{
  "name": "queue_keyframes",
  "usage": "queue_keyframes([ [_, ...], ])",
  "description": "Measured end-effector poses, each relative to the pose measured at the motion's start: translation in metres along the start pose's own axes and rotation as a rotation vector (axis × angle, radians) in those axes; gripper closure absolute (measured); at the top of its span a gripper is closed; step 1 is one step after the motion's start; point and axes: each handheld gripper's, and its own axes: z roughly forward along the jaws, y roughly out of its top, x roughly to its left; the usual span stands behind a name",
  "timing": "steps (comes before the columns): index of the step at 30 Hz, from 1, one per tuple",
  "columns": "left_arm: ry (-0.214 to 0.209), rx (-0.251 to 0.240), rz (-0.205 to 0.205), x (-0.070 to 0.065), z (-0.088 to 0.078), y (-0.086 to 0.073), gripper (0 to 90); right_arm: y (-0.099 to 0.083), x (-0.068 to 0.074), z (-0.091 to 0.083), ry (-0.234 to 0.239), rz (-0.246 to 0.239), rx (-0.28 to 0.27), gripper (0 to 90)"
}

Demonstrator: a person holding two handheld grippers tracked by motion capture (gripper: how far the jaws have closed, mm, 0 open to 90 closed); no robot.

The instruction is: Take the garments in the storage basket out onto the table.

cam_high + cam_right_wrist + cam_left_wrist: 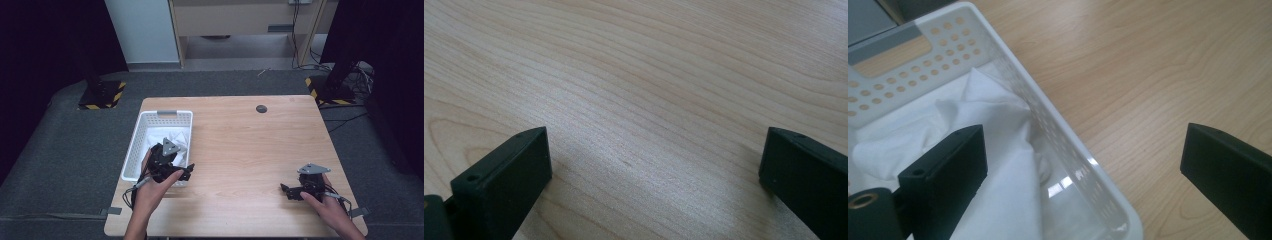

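Straddling basket wall [1068, 150], left gripper [1083, 165] spread, one jaw over white cloth [1003, 150] (likely lining up grab); right gripper [654, 170] spread, parked on bare table [664, 75].

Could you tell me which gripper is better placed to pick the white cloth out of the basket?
Left. The left gripper hangs open at the basket rim, one jaw over the white cloth. The right gripper is open over bare table, far away.
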Motion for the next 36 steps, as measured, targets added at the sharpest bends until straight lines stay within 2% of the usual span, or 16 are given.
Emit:
queue_keyframes([
  [7,0.014,0.019,0.0,0.012,0.003,0.004,4.5,0.0,0.0,0.0,0.0,-0.001,-0.001,0.3],
  [16,0.017,0.05,0.028,0.021,0.008,0.006,4.2,0.0,0.0,0.0,0.001,-0.002,-0.001,0.3],
  [25,0.026,0.061,0.029,0.031,0.017,0.004,4.3,0.0,0.0,0.0,0.001,-0.002,-0.001,0.3],
  [36,0.035,0.065,0.018,0.043,0.016,0.003,4.2,0.0,0.0,0.0,0.001,-0.002,0.0,0.3],
])
